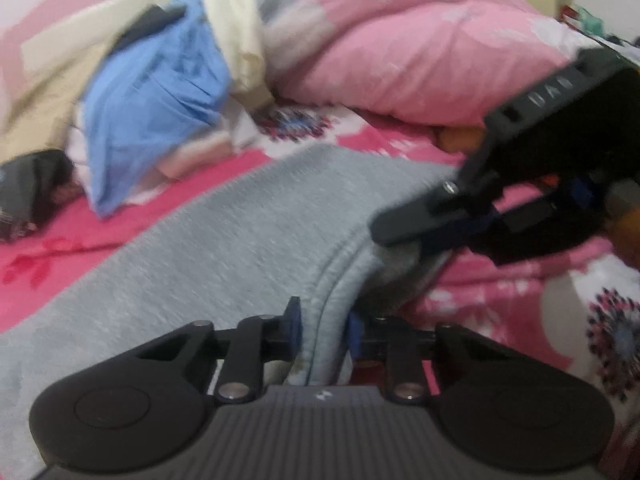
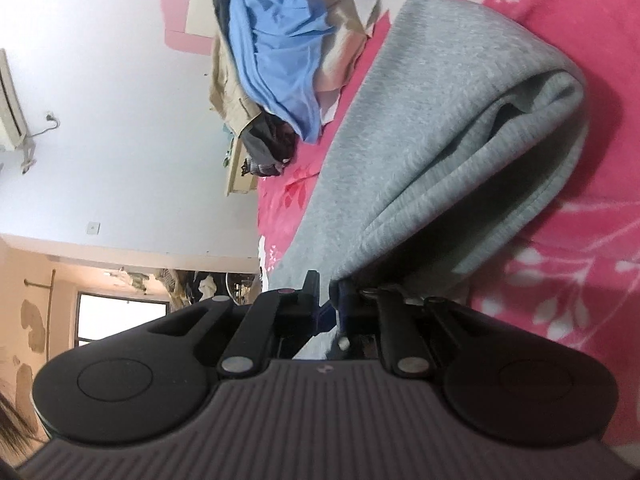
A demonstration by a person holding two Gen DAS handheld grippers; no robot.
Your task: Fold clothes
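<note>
Mid-fold: left claw and right claw each pinching the grey garment's hem above the bed; next, carry the hem across evenly.

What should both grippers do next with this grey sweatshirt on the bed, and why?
Probably carry the held edge across and lay it flat. The left gripper and right gripper both pinch the grey sweatshirt, whose lifted layer gapes open above the pink bedspread.
</note>
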